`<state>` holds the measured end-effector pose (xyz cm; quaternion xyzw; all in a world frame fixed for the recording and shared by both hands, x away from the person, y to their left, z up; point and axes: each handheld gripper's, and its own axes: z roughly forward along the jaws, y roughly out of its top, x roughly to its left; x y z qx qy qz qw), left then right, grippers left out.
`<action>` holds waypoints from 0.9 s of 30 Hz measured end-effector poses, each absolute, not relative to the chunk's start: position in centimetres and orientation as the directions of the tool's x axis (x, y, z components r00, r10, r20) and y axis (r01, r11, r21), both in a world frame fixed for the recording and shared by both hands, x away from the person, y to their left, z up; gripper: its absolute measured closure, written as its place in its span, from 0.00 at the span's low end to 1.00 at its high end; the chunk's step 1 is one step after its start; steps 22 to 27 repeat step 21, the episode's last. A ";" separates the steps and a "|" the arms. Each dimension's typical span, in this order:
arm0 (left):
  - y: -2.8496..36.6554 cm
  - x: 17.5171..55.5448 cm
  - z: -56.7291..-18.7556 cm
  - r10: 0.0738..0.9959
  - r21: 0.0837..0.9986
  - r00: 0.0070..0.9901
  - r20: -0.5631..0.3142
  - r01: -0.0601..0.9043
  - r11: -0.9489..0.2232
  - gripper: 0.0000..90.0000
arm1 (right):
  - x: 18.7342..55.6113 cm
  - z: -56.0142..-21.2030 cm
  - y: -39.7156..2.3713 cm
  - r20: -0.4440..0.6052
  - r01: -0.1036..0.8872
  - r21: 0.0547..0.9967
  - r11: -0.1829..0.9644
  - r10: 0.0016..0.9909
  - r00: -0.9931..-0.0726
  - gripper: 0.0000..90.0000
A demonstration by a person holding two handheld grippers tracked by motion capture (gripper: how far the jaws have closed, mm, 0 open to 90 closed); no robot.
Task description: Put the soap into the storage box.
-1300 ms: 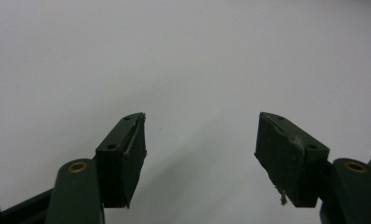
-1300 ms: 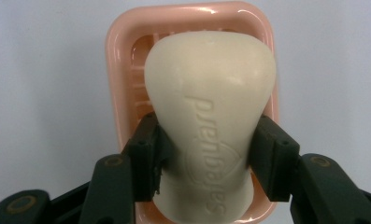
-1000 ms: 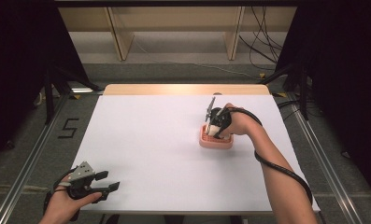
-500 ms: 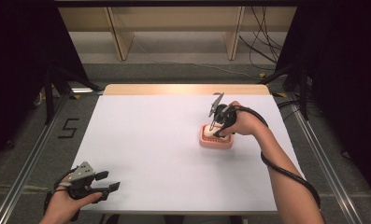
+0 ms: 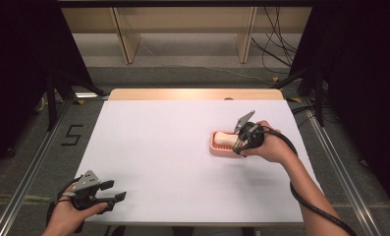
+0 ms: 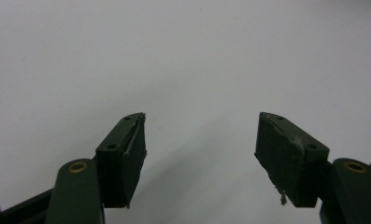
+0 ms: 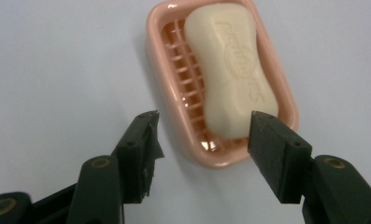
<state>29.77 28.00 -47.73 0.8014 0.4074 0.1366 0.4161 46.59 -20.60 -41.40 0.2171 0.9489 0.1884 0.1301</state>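
Note:
A cream bar of soap (image 5: pixel 225 139) (image 7: pixel 230 70) lies in a pink soap dish (image 5: pixel 215 148) (image 7: pixel 155 51) on the right half of the white table. My right gripper (image 5: pixel 240 132) (image 7: pixel 204 135) hovers at the dish's right end and tilts down toward it. Its jaws have just been closing, and they stand apart. The near end of the dish and soap lies beyond and between them, and the pads touch neither. My left gripper (image 5: pixel 115 191) (image 6: pixel 199 144) rests at the front left corner, open, with bare table between its jaws.
The white sheet (image 5: pixel 173 147) covers the table, with a wooden strip (image 5: pixel 192 94) along the far edge. Metal rails run down both sides of the table. Cables lie on the floor at the back right. A black cable trails from the right hand.
The right gripper has drawn back from over the dish toward the right, and its jaws, shut a second ago, now stand apart. The soap stays in the dish. The left hand kept still.

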 end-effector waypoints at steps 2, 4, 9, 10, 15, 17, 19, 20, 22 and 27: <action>28.1 29.9 -47.7 0.764 0.776 0.638 -0.097 0.529 -0.343 0.37 | 45.6 -41.8 -21.1 -0.148 0.397 0.433 0.809 0.498 -0.854 0.49; 27.9 29.8 -47.8 0.768 0.784 0.628 -0.126 0.537 -0.310 0.37 | 44.8 -42.1 -21.7 -0.157 0.411 0.458 0.788 0.527 -0.835 0.49; 27.8 29.7 -47.8 0.771 0.775 0.621 -0.142 0.554 -0.305 0.37 | 42.7 -43.2 -23.2 -0.142 0.488 0.528 0.695 0.639 -0.756 0.48; 27.8 29.7 -47.8 0.771 0.776 0.622 -0.137 0.551 -0.307 0.37 | 42.3 -43.5 -23.4 -0.154 0.491 0.546 0.679 0.657 -0.737 0.46; 27.7 29.7 -47.8 0.768 0.776 0.629 -0.121 0.543 -0.322 0.37 | 40.8 -44.6 -25.4 -0.171 0.518 0.591 0.618 0.723 -0.669 0.43; 27.7 29.7 -47.8 0.771 0.776 0.624 -0.127 0.547 -0.314 0.37 | 40.6 -44.8 -25.8 -0.165 0.521 0.600 0.607 0.731 -0.662 0.43; 27.7 29.7 -47.8 0.771 0.777 0.624 -0.127 0.546 -0.313 0.37 | 40.3 -45.1 -26.3 -0.165 0.531 0.620 0.578 0.757 -0.632 0.43; 27.6 29.7 -47.8 0.772 0.778 0.623 -0.128 0.546 -0.311 0.37 | 40.3 -45.3 -26.6 -0.162 0.539 0.618 0.572 0.764 -0.624 0.42; 27.6 29.7 -47.8 0.770 0.779 0.625 -0.128 0.544 -0.312 0.37 | 40.1 -45.6 -26.9 -0.177 0.542 0.628 0.559 0.780 -0.600 0.42; 27.6 29.7 -47.8 0.770 0.779 0.625 -0.128 0.544 -0.312 0.37 | 40.1 -45.6 -26.9 -0.177 0.542 0.628 0.559 0.780 -0.600 0.42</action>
